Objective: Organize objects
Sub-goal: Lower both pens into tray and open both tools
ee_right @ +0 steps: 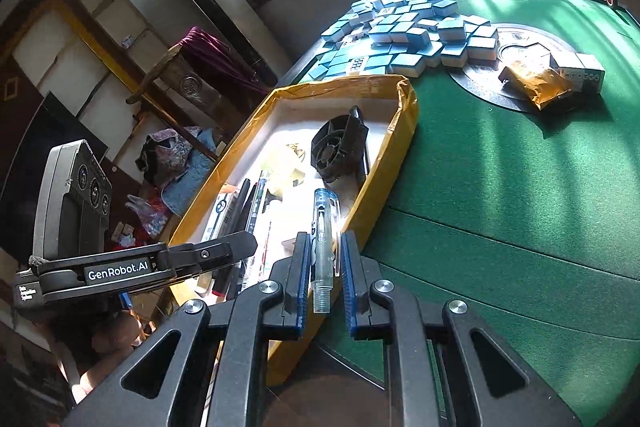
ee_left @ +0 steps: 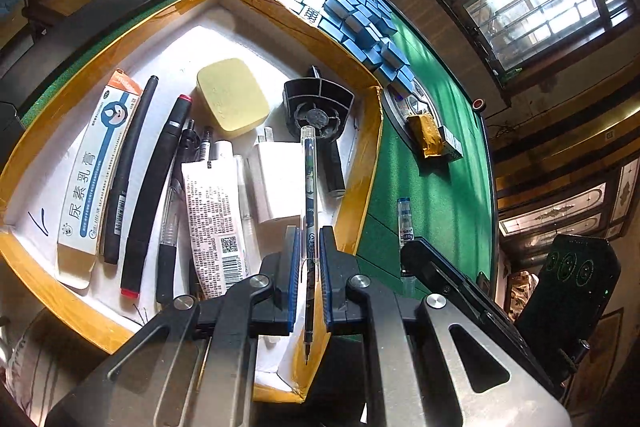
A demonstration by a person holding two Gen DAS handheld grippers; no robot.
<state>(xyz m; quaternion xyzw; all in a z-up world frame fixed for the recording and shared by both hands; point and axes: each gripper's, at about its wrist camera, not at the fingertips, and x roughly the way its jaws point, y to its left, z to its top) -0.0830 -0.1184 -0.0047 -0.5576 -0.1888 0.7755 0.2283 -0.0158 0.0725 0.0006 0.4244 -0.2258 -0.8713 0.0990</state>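
Note:
My left gripper [ee_left: 310, 231] is shut on a slim clear pen with a dark patterned barrel [ee_left: 309, 179], held lengthwise above the right side of a white tray edged in yellow tape [ee_left: 362, 163]. In the tray lie an ointment box [ee_left: 94, 171], black pens, a red-ended marker [ee_left: 158, 187], a printed tube [ee_left: 214, 223], a yellow sponge [ee_left: 232, 97], a white charger [ee_left: 276, 183] and a black plastic part [ee_left: 318, 103]. My right gripper [ee_right: 325, 239] is shut on a clear pen with a blue top [ee_right: 320, 211], just over the tray's near right rim [ee_right: 400, 147]. The left gripper [ee_right: 224, 251] shows beside it.
The tray stands on a green felt table [ee_right: 500, 187]. A heap of blue-and-white tiles [ee_right: 404, 35] lies behind the tray. On the round centre disc [ee_right: 480, 83] rest a yellow-taped packet [ee_right: 534, 83] and a small box [ee_right: 582, 73]. The right gripper [ee_left: 416, 247] hangs over the felt.

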